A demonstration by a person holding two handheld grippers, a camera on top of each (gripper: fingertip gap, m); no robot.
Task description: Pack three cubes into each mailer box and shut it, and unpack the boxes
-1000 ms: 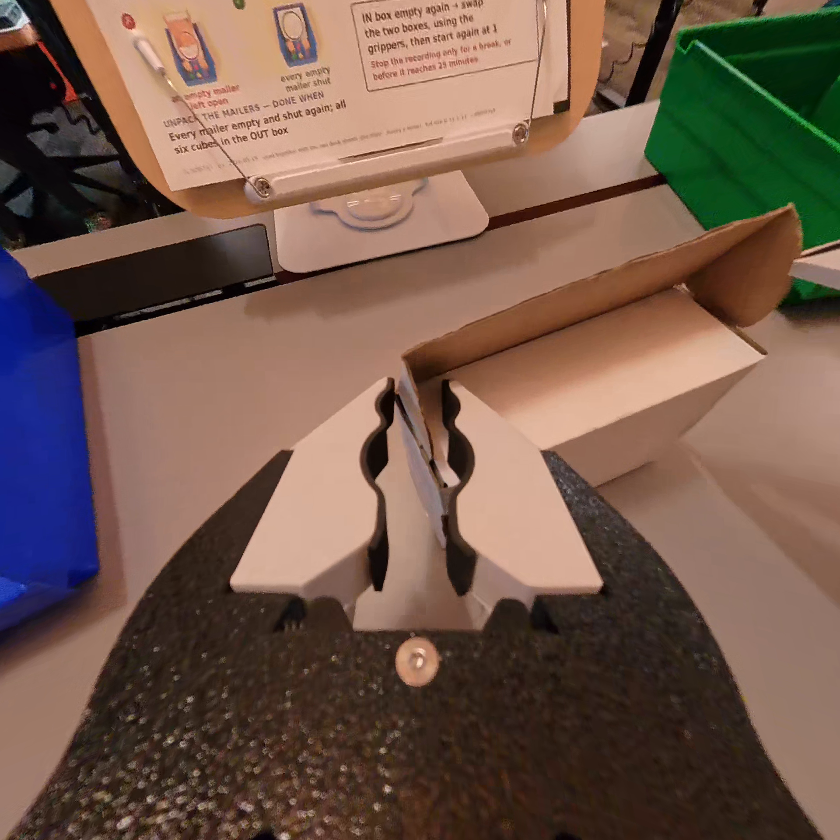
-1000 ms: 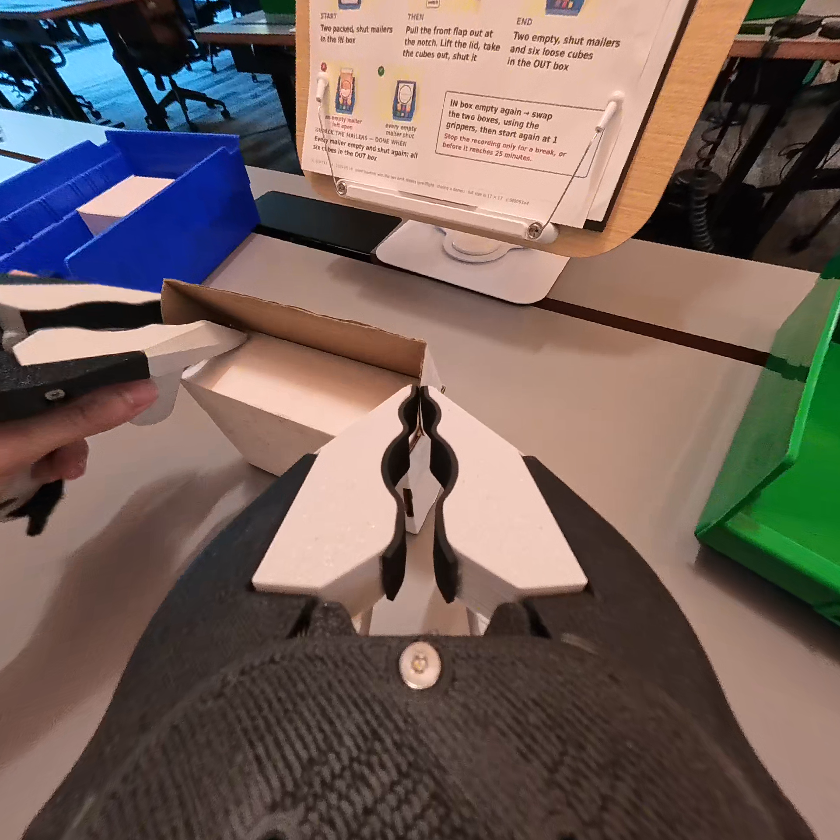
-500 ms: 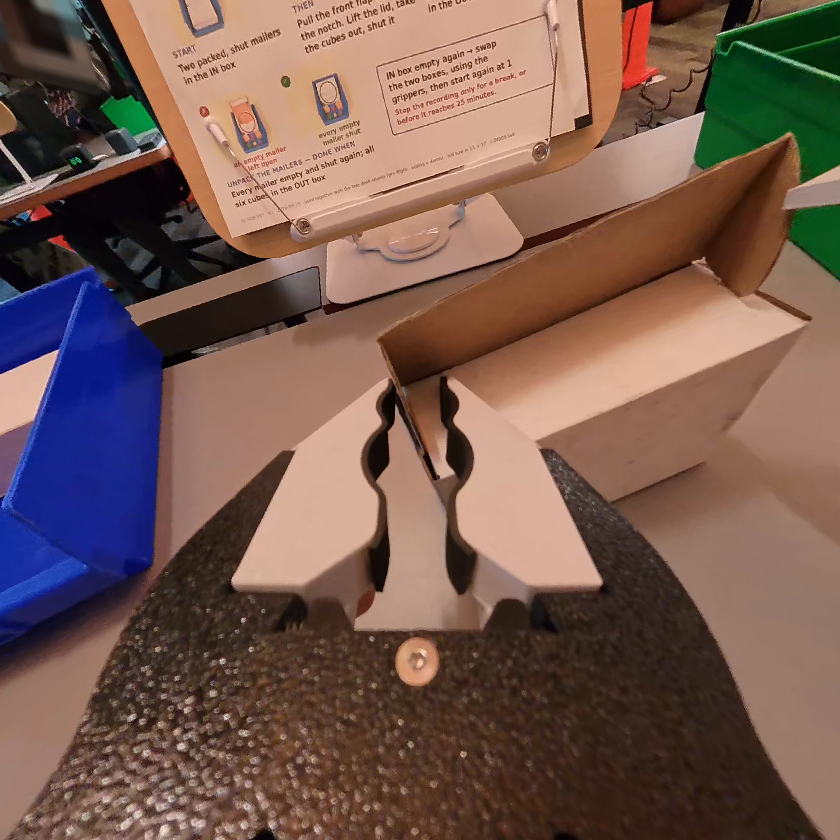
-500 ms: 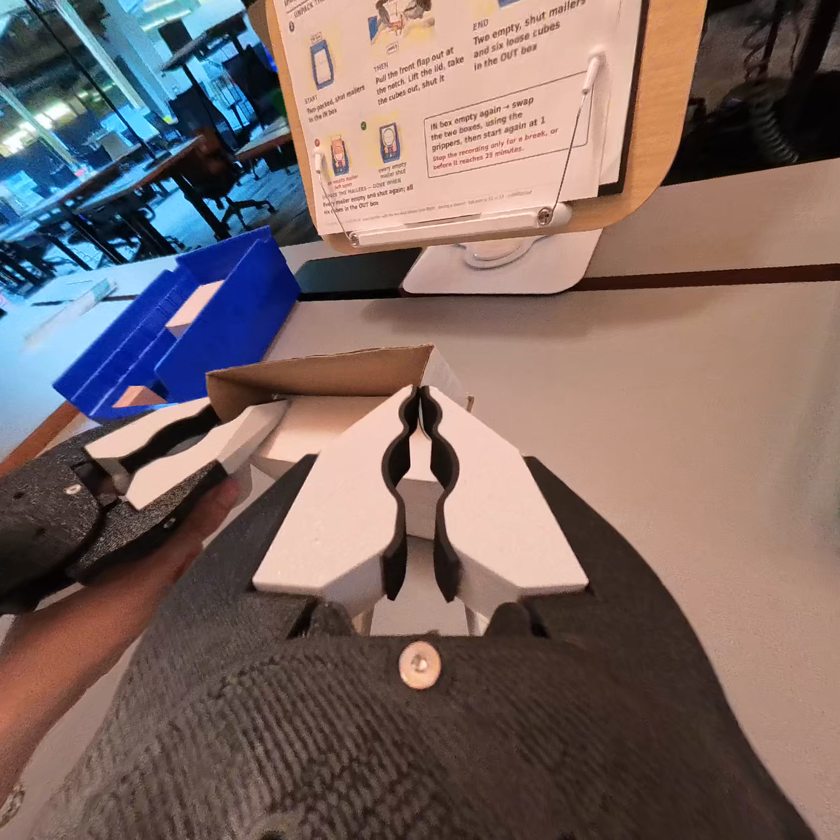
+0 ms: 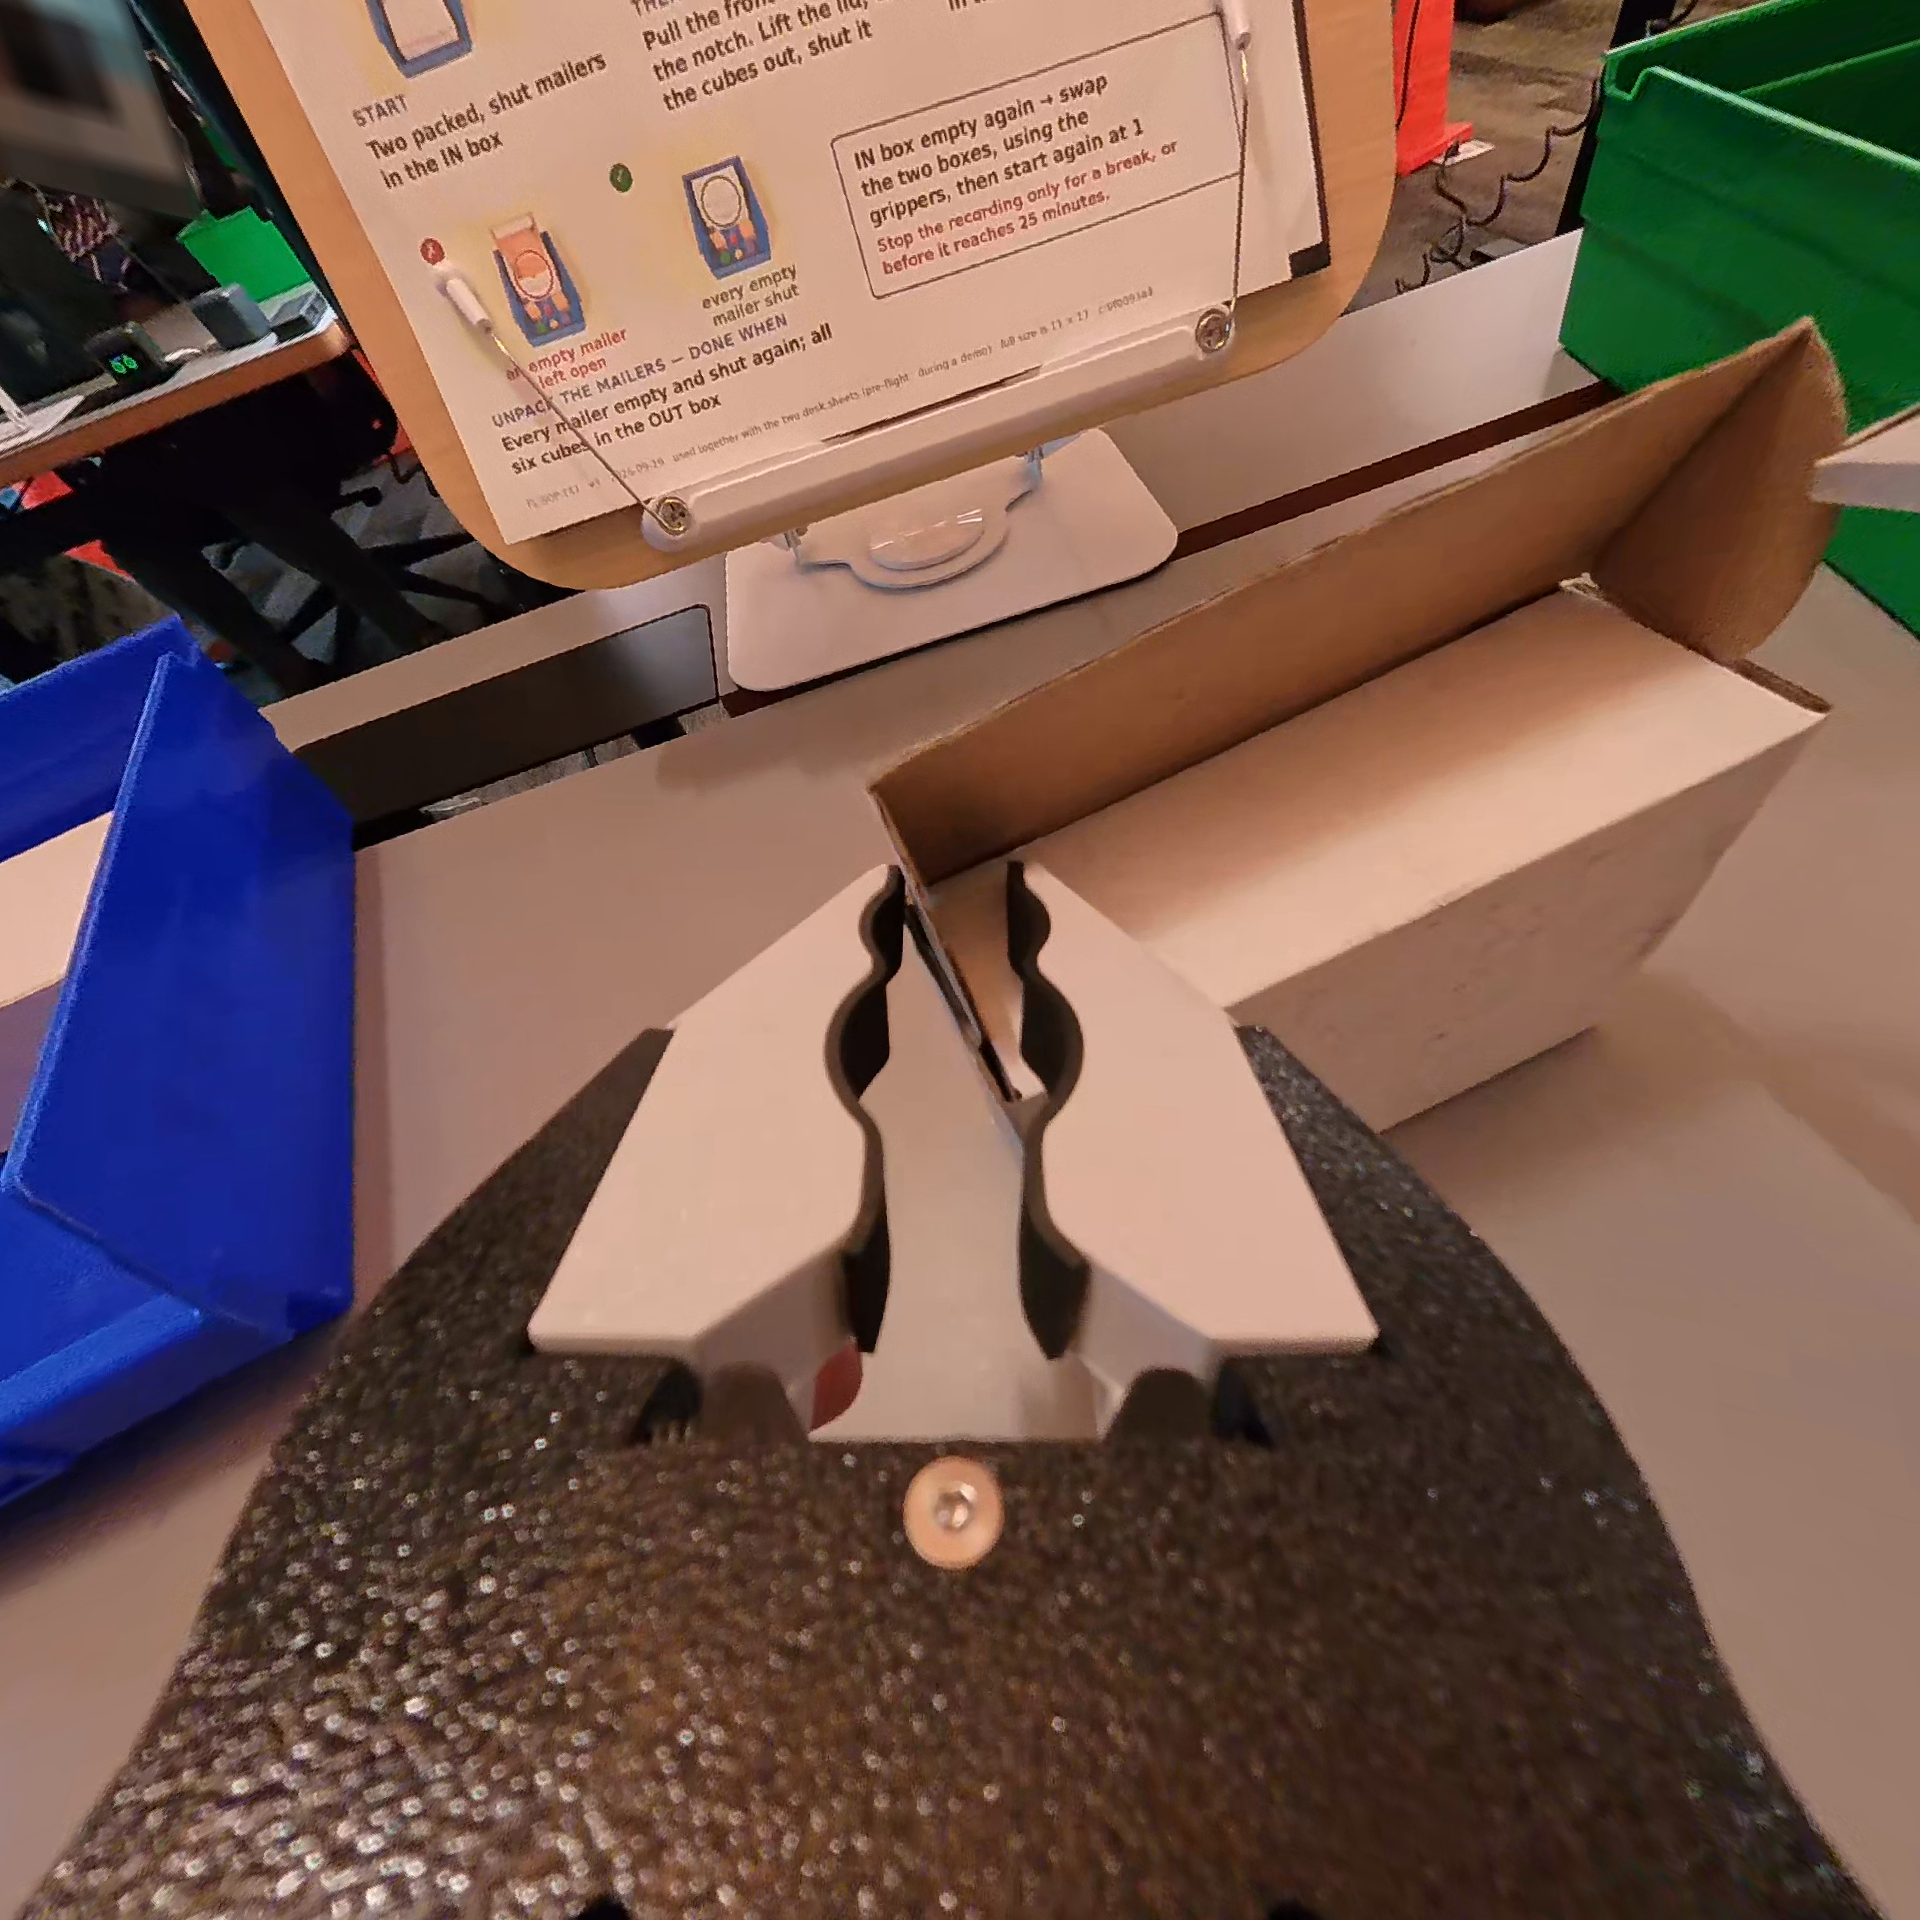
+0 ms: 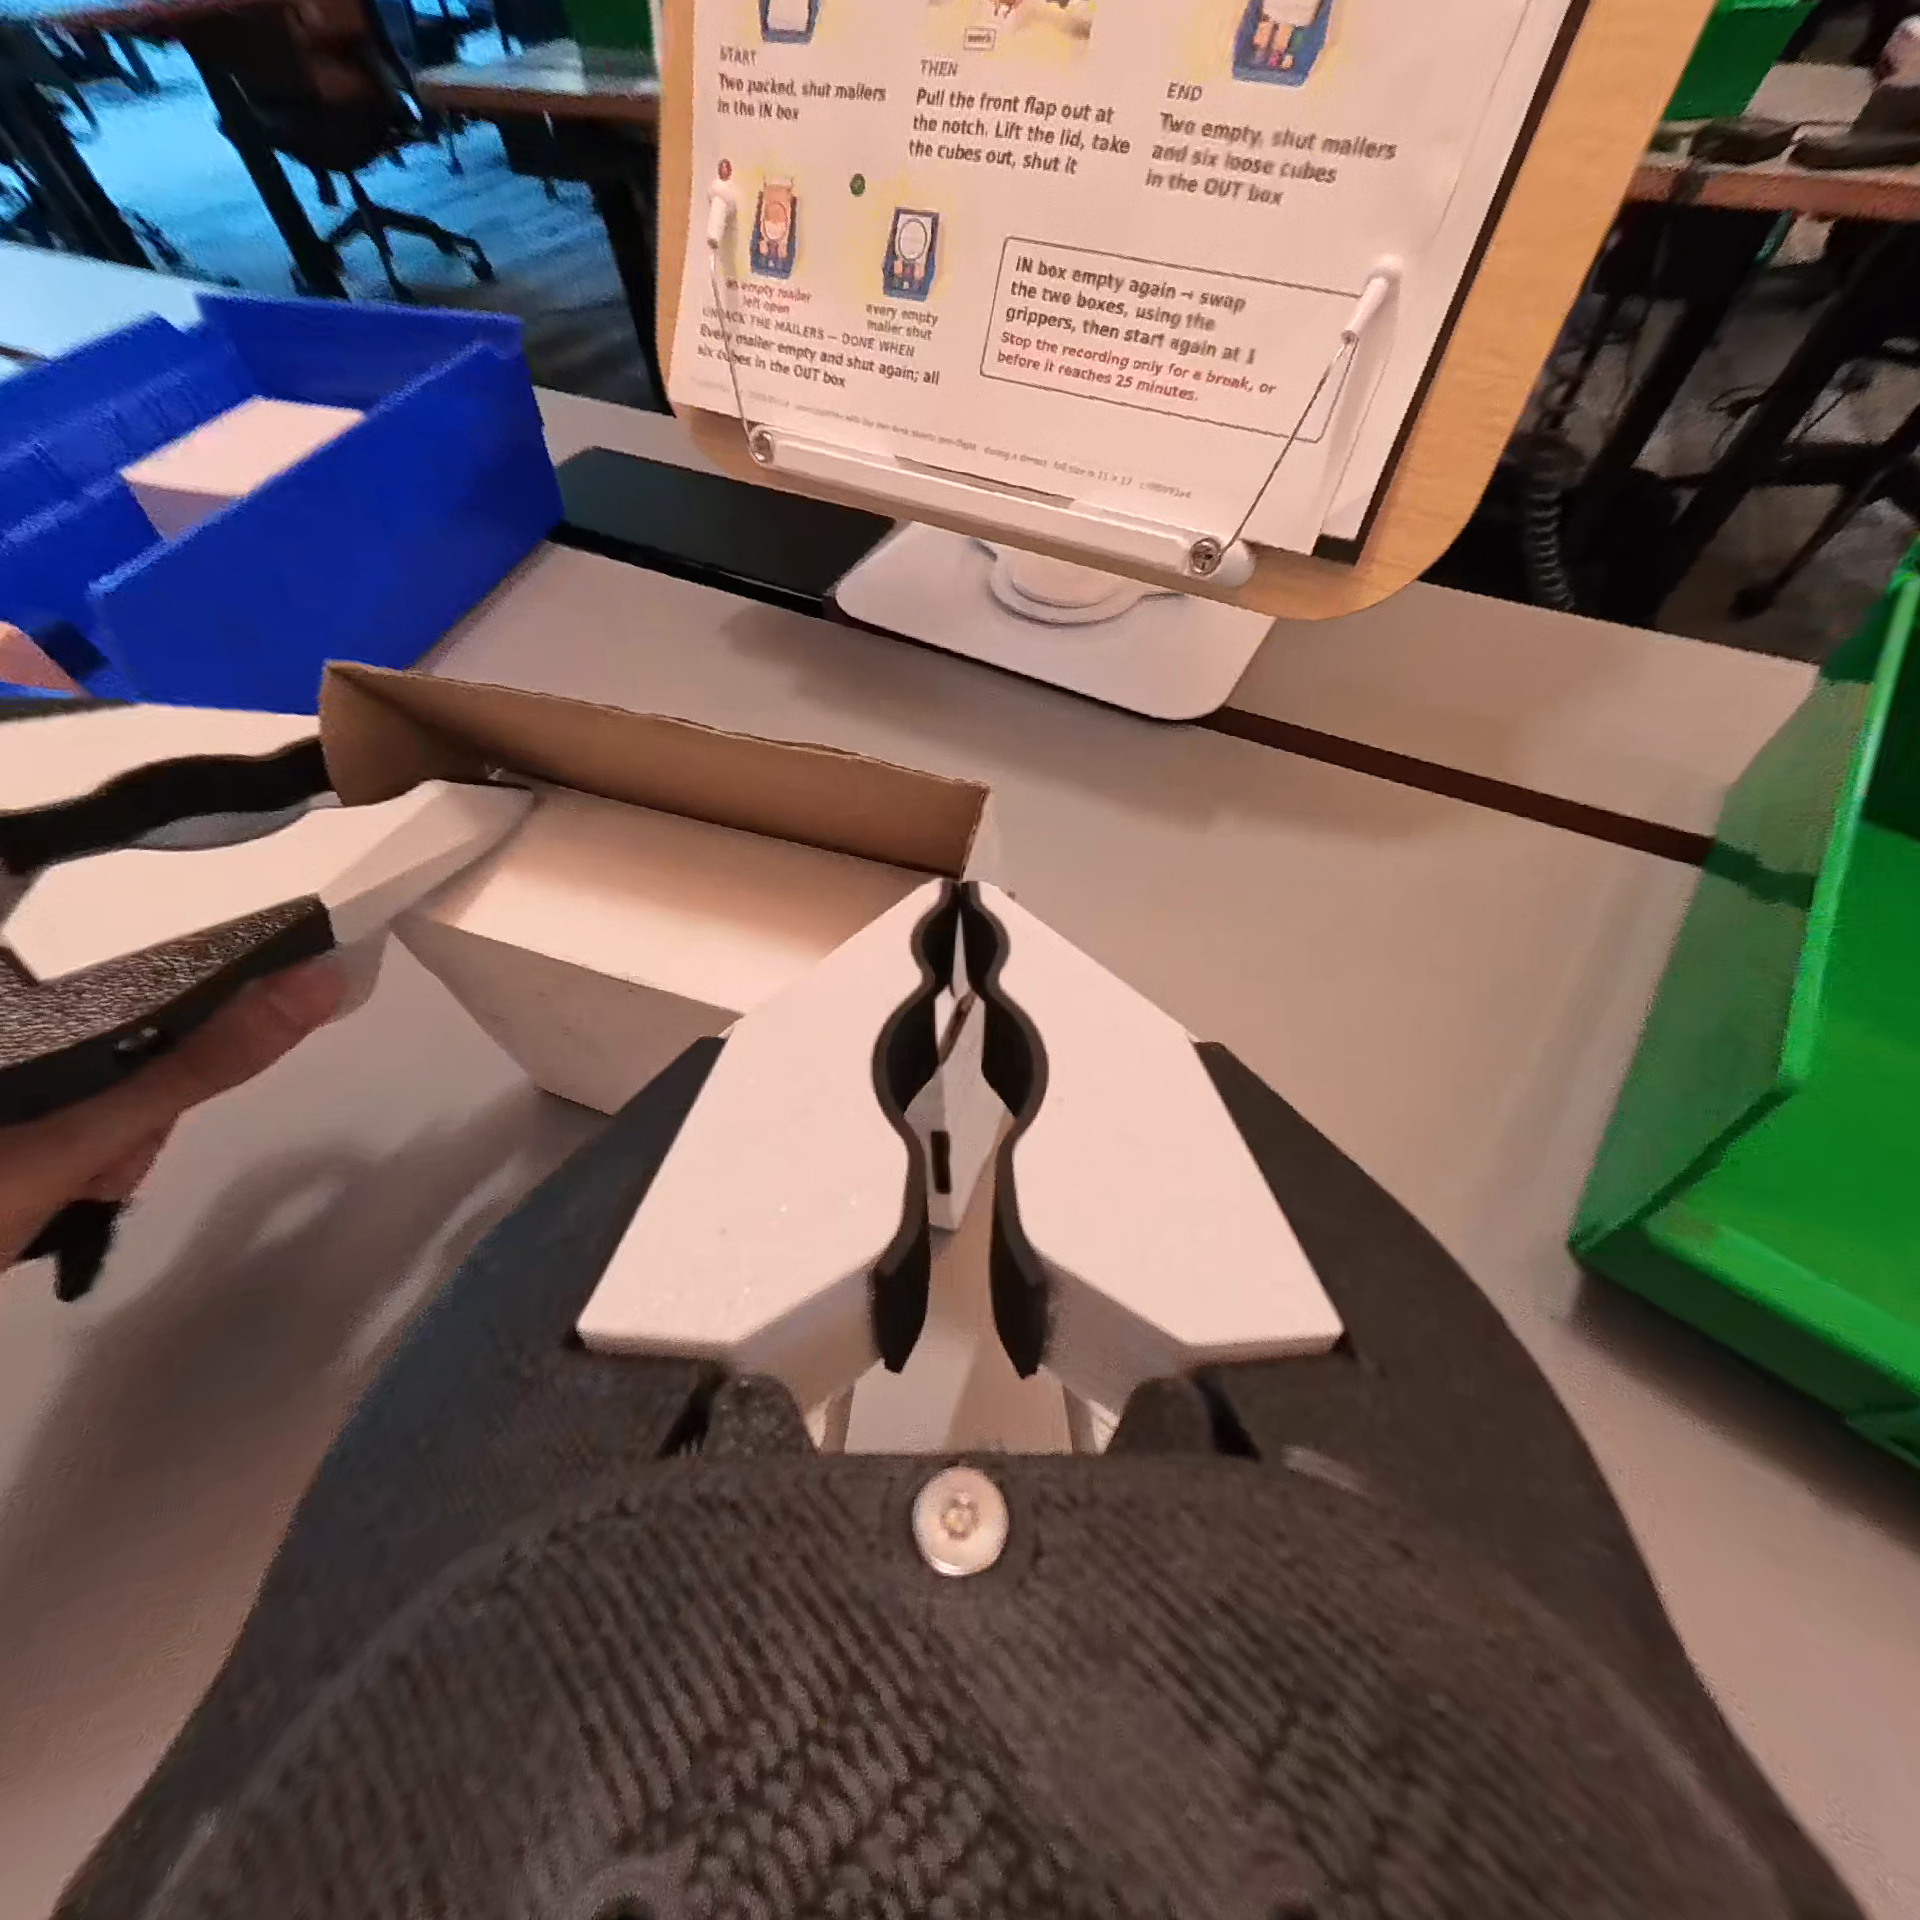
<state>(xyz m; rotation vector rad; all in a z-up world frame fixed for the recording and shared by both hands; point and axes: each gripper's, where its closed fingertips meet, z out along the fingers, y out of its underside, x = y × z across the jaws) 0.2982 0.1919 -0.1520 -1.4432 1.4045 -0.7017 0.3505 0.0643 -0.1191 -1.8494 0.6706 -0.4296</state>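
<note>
A white mailer box (image 5: 1403, 831) is held between my two grippers just over the grey table (image 5: 1662, 1195). Its white lid lies down. Its brown front flap (image 5: 1299, 665) stands upright along the far edge, with a side ear bent in at each end. My left gripper (image 5: 953, 878) is closed on the flap's left end. My right gripper (image 6: 956, 891) is shut on the flap's right end, with its tips touching. The box (image 6: 675, 894) and the left gripper's lower finger (image 6: 416, 842) also show in the right wrist view. No cubes are in view.
A blue bin (image 6: 312, 582) at the left holds another white mailer (image 6: 239, 468). A green bin (image 6: 1787, 1039) stands at the right. An instruction board on a white stand (image 6: 1049, 634) is at the back centre. A hand (image 6: 156, 1101) holds the left gripper.
Both grippers kept their hold on the flap ends. The box swung and tilted with them, then settled near level. The blue bin now shows more in the left wrist view.
</note>
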